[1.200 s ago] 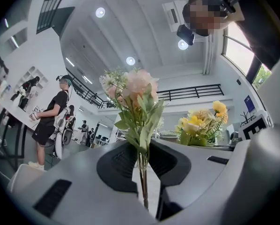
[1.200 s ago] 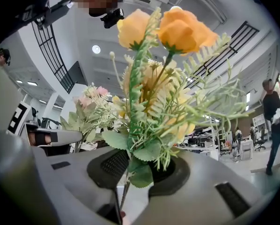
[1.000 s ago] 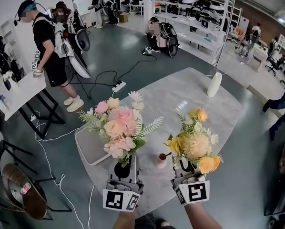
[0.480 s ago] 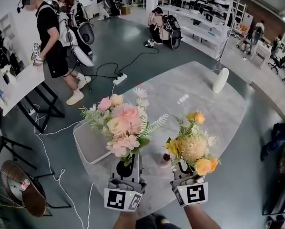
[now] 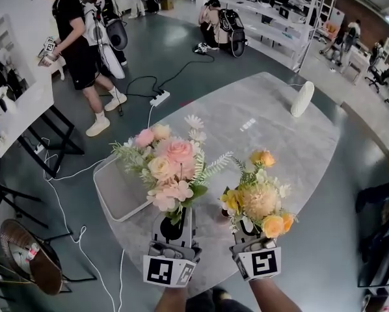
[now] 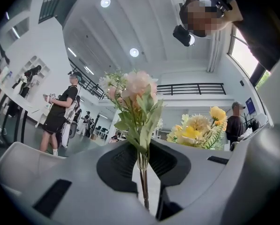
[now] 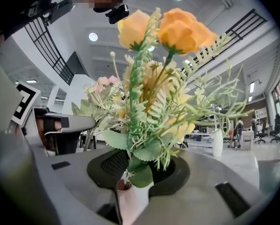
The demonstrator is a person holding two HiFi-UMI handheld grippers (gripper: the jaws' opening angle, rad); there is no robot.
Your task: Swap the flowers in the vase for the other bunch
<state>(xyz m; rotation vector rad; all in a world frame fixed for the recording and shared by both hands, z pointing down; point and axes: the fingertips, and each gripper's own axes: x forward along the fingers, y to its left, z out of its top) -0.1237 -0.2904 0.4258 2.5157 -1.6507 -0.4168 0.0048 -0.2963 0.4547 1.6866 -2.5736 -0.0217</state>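
My left gripper clamps narrow on pink bunch stems, clear of table. My right gripper pinches yellow bunch, dropped over small vase since a second ago; I judge stems about to enter

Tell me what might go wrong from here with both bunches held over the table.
1. The yellow bunch in the right gripper nearly hides the small pink vase from above, so stems may miss its mouth.
2. That vase looks narrow; a wide bunch could tip it.
3. The pink bunch in the left gripper sits close; fronds may tangle.
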